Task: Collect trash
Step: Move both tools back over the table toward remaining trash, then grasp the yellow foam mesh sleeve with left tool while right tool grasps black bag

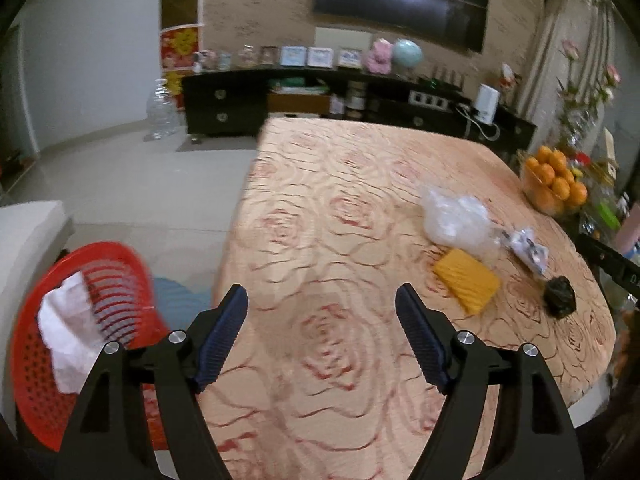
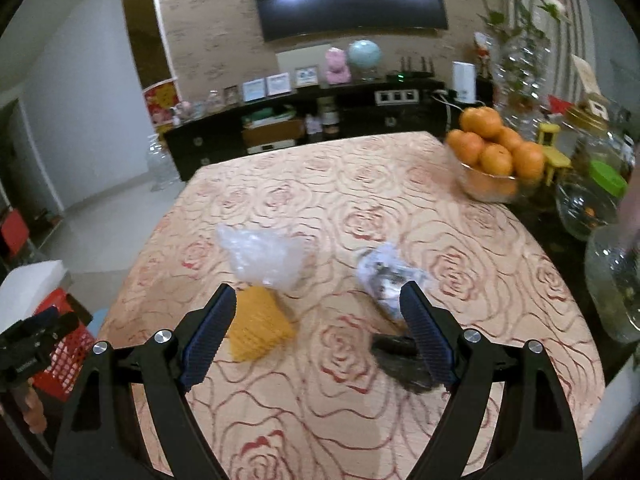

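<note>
Trash lies on the rose-patterned table [image 1: 320, 208]: a clear crumpled plastic bag [image 1: 456, 220] [image 2: 264, 258], a yellow ribbed wrapper [image 1: 468, 280] [image 2: 258, 326], a silver printed wrapper [image 1: 524, 246] [image 2: 384, 276] and a black crumpled bag [image 1: 560, 296] [image 2: 400, 354]. A red mesh basket [image 1: 52, 340] left of the table holds white paper [image 1: 68, 328]. My left gripper [image 1: 322, 300] is open and empty over the table's near left part. My right gripper [image 2: 318, 298] is open and empty above the table, with the yellow wrapper by its left finger and the black bag by its right.
A glass bowl of oranges [image 2: 494, 160] stands at the table's far right, beside glass jars [image 2: 588, 204] and a vase. A dark sideboard [image 1: 360, 100] with frames and a TV lies behind. A white seat [image 1: 24, 232] stands by the basket.
</note>
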Tool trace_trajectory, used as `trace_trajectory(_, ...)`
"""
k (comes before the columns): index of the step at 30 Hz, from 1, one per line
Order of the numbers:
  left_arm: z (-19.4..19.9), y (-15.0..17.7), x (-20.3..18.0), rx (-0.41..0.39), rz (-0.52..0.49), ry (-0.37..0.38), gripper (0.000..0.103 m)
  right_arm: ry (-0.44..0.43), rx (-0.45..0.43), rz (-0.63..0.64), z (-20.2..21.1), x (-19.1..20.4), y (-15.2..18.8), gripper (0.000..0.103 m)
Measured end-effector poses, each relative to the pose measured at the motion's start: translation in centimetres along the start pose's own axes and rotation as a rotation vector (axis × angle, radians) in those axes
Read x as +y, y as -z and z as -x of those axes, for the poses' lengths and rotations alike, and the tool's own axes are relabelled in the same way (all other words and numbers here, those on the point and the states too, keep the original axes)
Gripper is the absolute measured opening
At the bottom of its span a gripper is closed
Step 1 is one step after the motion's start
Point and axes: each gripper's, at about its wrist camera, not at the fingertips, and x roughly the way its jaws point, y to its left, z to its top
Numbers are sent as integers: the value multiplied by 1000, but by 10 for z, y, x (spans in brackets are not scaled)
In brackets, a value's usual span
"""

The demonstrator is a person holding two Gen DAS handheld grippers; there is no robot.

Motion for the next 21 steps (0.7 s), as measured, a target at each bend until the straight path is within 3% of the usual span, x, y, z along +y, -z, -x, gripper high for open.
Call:
trace_trajectory(10, -63, -12, -93, 96, -142, 118, 75, 44, 28, -100, 2, -38, 4, 81)
trace_trajectory(21, -132, -8, -144, 194, -200, 164, 75, 76, 59, -166, 0, -67, 8, 81)
